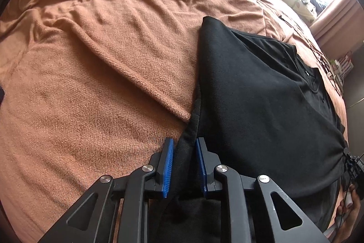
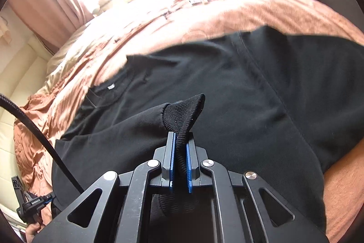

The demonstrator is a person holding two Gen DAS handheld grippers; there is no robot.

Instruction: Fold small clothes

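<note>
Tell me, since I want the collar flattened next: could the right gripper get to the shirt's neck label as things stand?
Probably not yet. The right gripper is shut on the ribbed cuff, so it must release first. Otherwise the neck label lies uncovered ahead.

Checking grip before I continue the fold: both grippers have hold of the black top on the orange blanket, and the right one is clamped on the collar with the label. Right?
Not quite. In the right wrist view the right gripper is shut on a ribbed cuff, not the collar, which lies flat and apart. The black top, orange blanket and left gripper are as you said.
</note>
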